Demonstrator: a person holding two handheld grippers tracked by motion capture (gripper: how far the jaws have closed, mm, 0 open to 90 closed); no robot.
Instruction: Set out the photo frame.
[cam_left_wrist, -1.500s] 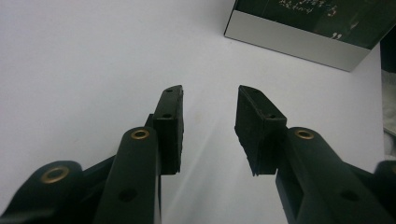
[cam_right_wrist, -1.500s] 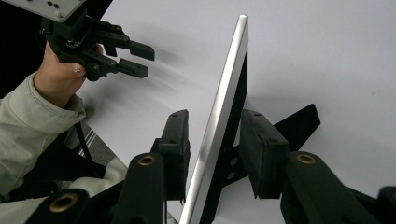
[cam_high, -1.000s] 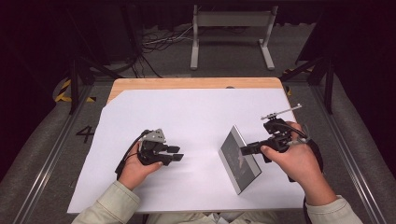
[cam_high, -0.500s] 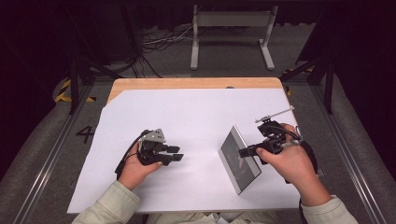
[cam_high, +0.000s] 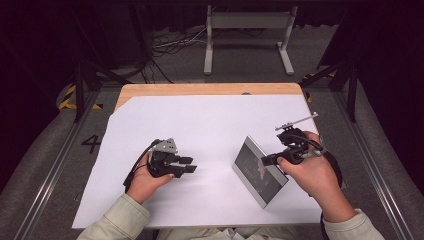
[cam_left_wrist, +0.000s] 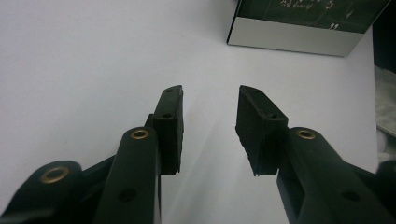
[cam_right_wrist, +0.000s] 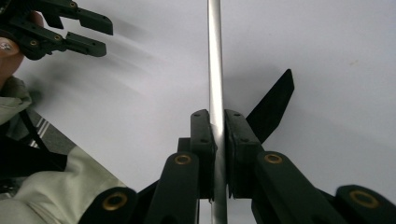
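A flat picture frame (cam_high: 257, 172) with a dark face and a silver rim stands tilted on the white sheet at the right. My right gripper (cam_high: 267, 160) grips its upper right edge. In the right gripper view the jaws (cam_right_wrist: 217, 116) have just been closing, and their pads now press on the thin silver edge (cam_right_wrist: 215, 56). The frame's black prop (cam_right_wrist: 273, 105) sticks out behind. My left gripper (cam_high: 189, 166) rests on the sheet to the frame's left, open with nothing between its fingers (cam_left_wrist: 210, 95). It points toward the frame (cam_left_wrist: 299, 35).
A white sheet (cam_high: 210, 120) covers most of a wooden tabletop (cam_high: 210, 89). Beyond the table's far edge, a grey metal stand (cam_high: 247, 30) and cables lie on the dark floor. Metal rails run along both sides of the table.
The right gripper's jaws have closed onto the frame's edge. Both hands and the frame have kept their places.
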